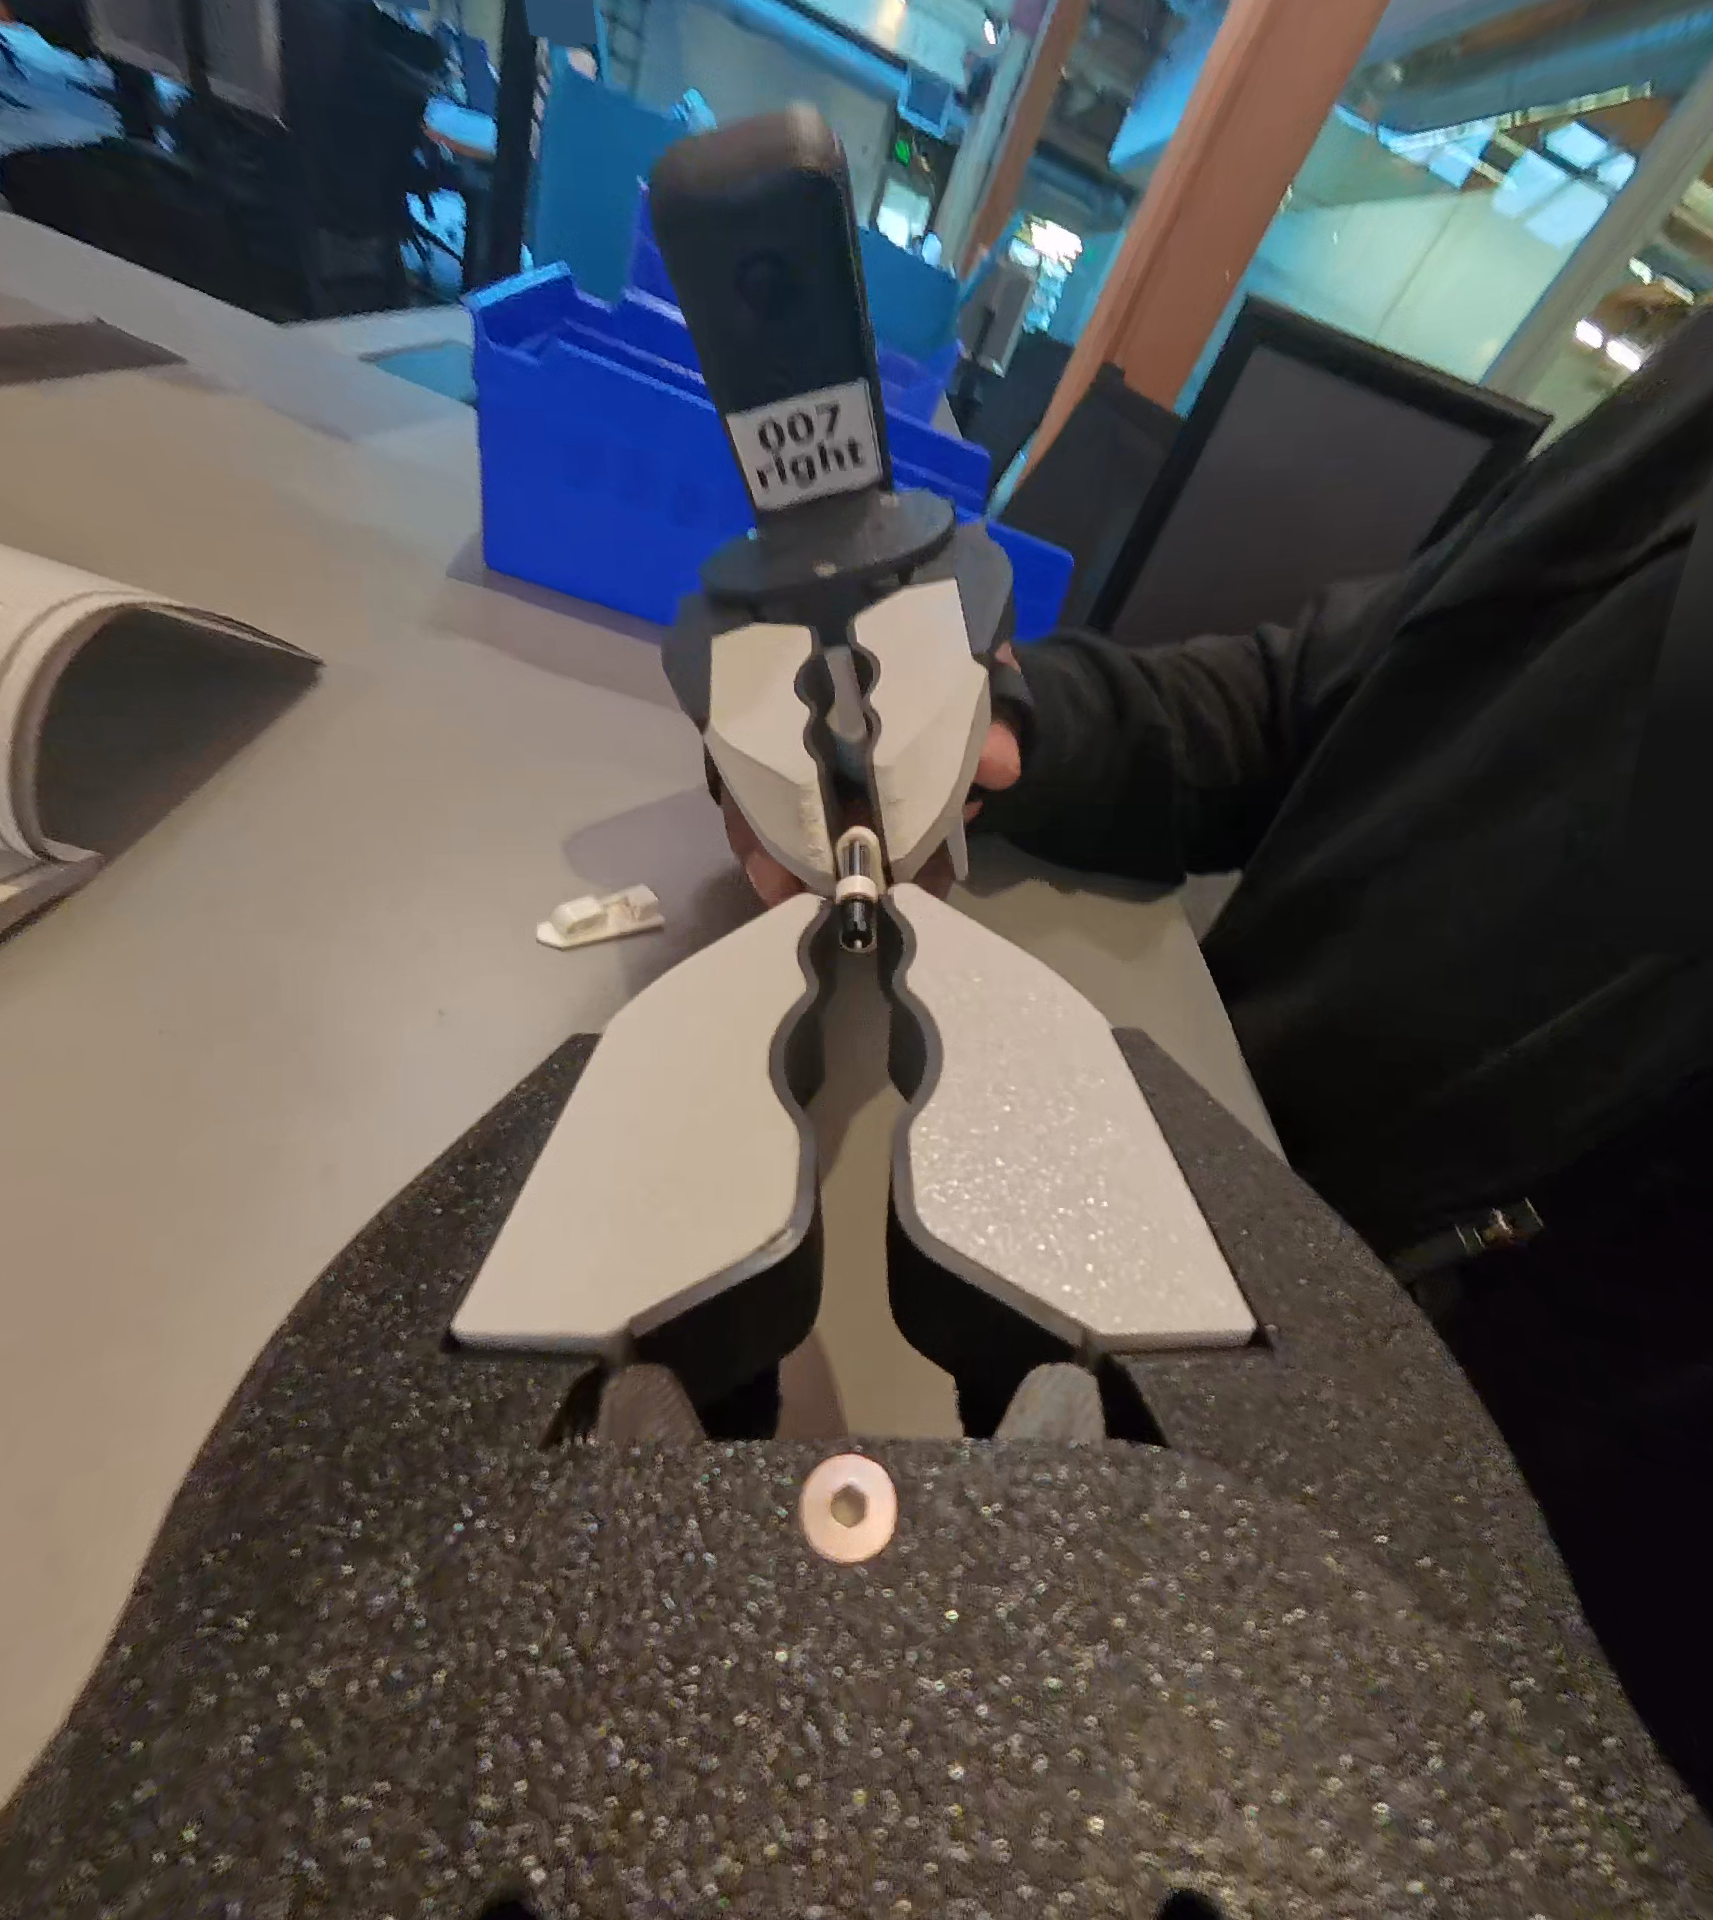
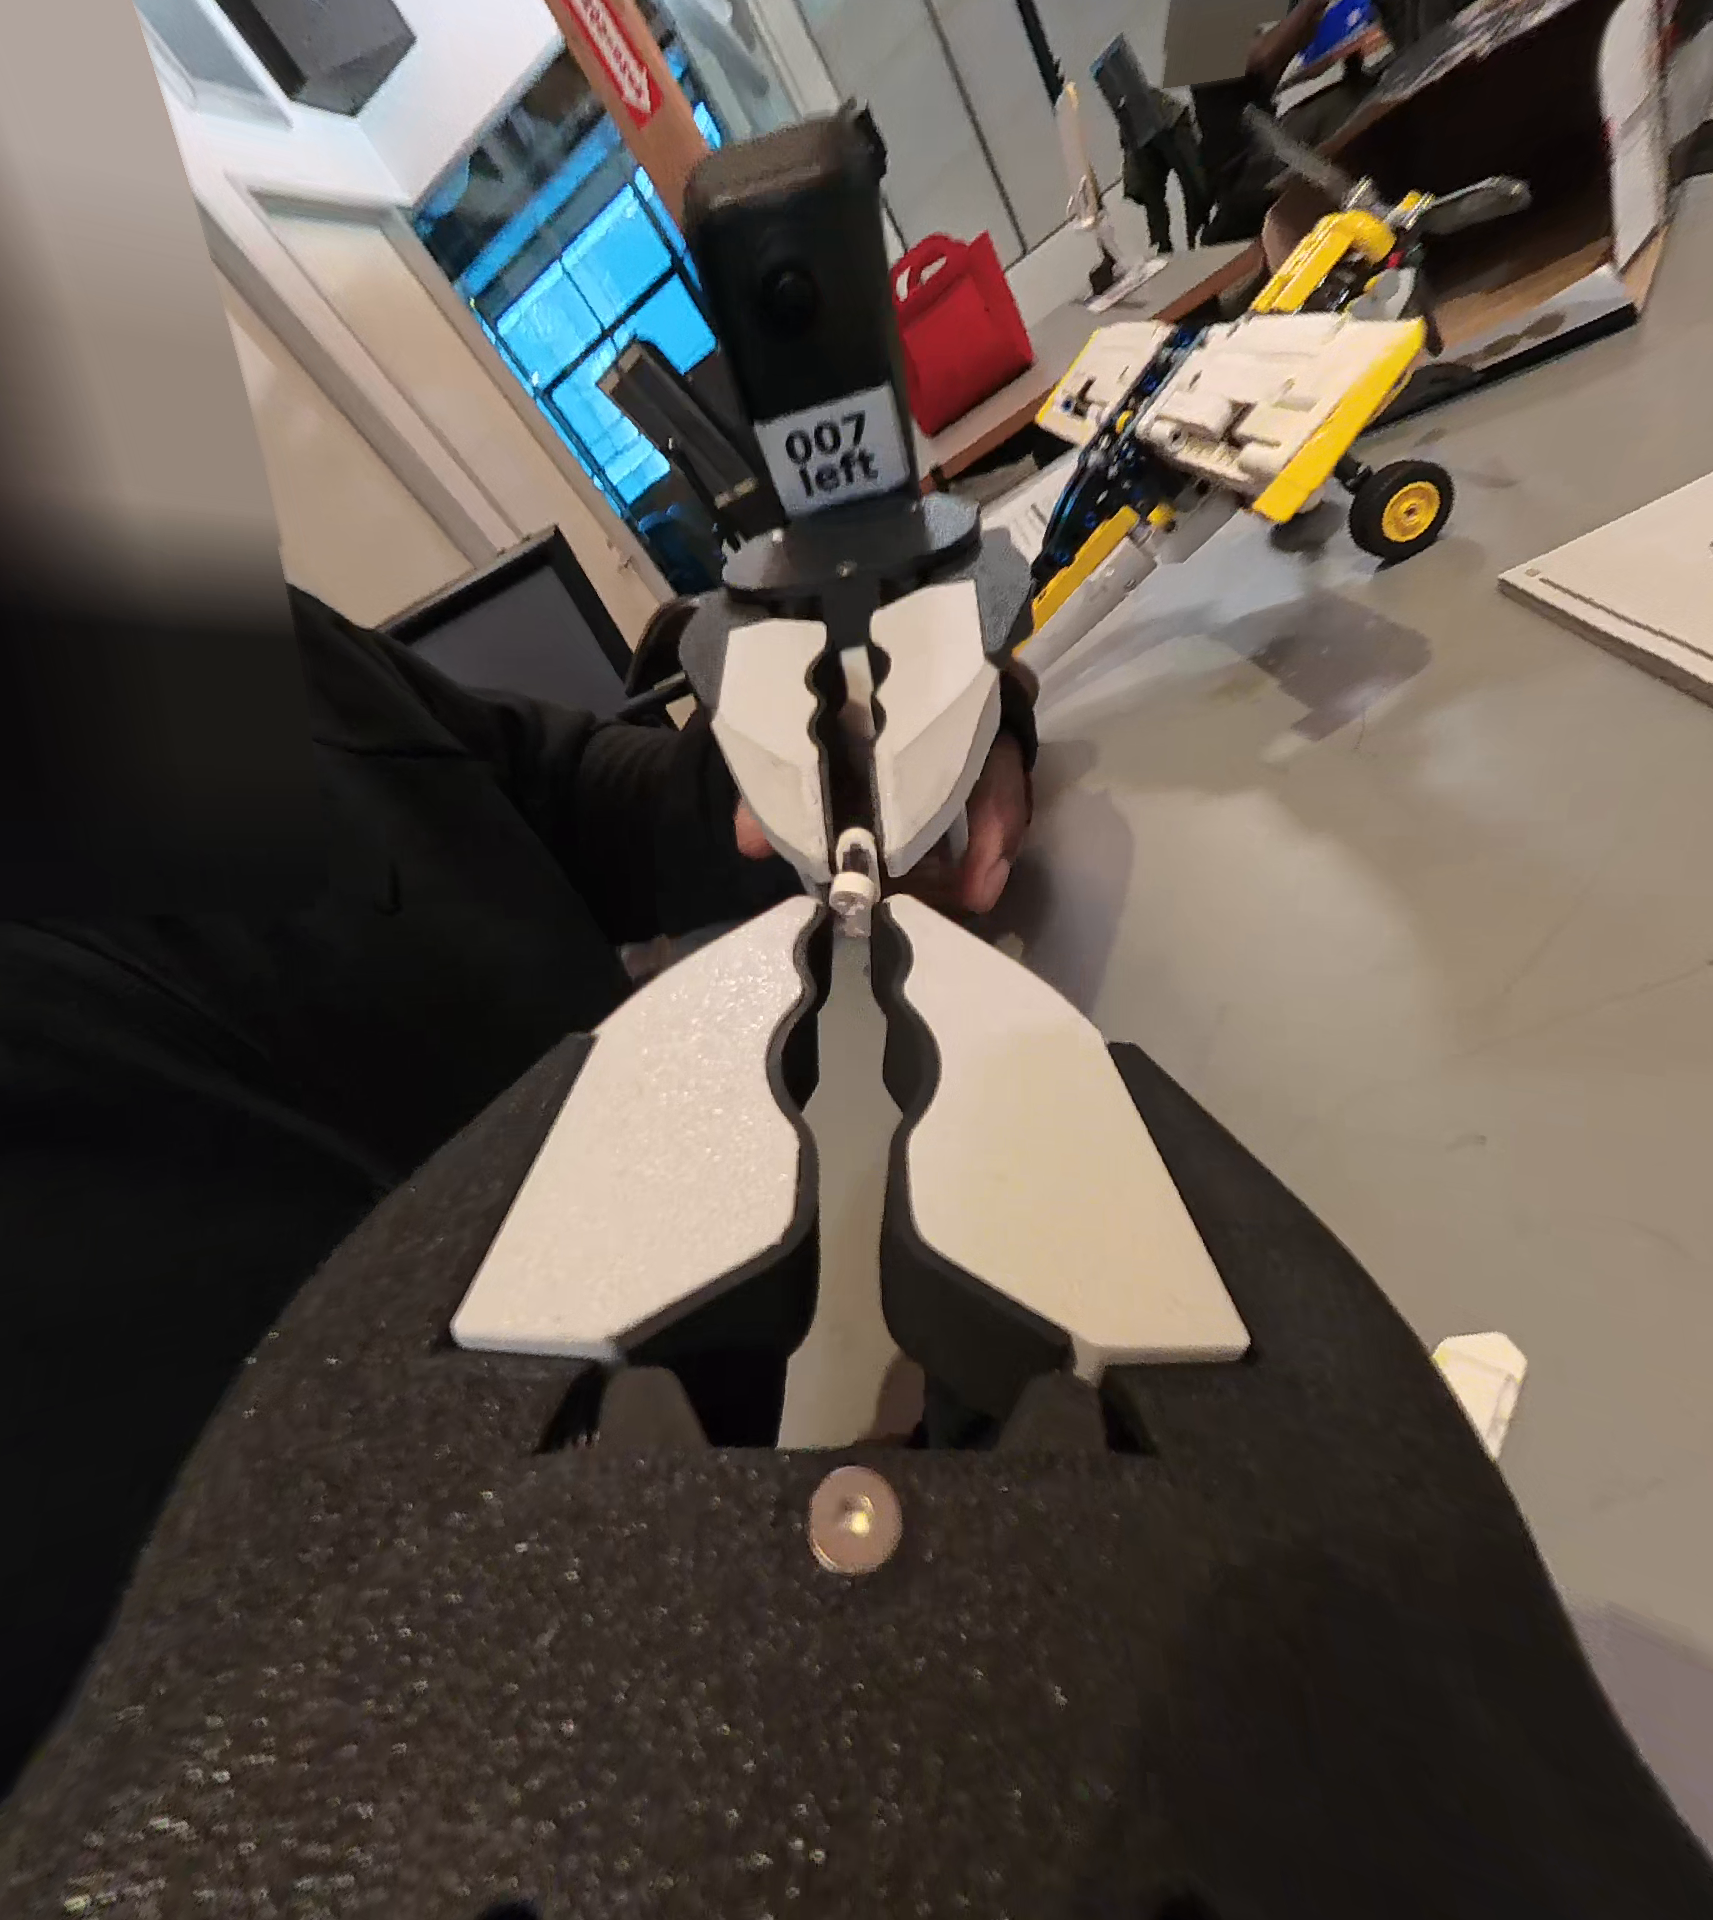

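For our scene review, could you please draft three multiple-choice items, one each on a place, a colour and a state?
1. Where is the blue bin?
A. On the table, behind the right gripper
B. On the floor
C. On top of the toy vehicle

2. What colour is the toy vehicle's wheel hub?
A. Red
B. Green
C. Yellow

3. How do the two grippers stand?
A. Wide open and far apart
B. Tip to tip, both closed on one small pin
C. Lying flat on the table

Answers:
1. A: the blue bin sits on the table beyond the right gripper.
2. C: the toy vehicle has a yellow wheel hub.
3. B: the left gripper meets the right one on the pin.
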The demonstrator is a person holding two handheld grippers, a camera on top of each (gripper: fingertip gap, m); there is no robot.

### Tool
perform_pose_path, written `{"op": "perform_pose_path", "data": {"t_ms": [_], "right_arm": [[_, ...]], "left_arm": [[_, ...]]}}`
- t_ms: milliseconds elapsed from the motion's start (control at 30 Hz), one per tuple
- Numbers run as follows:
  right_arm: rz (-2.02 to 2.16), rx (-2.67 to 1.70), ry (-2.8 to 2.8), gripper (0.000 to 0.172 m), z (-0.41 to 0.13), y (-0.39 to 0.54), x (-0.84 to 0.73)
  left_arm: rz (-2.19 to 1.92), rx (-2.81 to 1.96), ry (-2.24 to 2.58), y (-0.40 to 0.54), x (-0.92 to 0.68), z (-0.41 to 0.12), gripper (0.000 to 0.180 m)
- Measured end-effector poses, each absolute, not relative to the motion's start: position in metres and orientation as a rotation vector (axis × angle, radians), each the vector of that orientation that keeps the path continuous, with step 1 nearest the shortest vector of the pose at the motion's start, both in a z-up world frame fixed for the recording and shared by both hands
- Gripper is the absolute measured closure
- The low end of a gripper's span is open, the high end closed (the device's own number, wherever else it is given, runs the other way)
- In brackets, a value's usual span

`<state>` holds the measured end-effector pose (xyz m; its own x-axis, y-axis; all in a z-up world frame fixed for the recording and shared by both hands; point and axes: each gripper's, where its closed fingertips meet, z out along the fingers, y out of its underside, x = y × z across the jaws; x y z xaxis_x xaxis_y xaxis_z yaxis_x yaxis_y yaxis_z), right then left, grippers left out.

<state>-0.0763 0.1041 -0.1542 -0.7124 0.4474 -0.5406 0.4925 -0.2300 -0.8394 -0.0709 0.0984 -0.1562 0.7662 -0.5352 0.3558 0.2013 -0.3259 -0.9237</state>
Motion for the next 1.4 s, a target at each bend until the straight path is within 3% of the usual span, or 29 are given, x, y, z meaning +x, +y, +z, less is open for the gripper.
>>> {"op": "perform_pose_path", "data": {"t_ms": [533,1400], "right_arm": [[-1.620,1.013,2.496,0.165,-0.207,0.083,-0.048],[-1.421,0.778,2.764,0.168,-0.226,0.067,-0.031]], "left_arm": [[-0.817,-2.085,0.500,0.075,-0.045,-0.206,0.173],[-0.848,-2.111,0.628,0.065,-0.030,-0.215,0.173]]}}
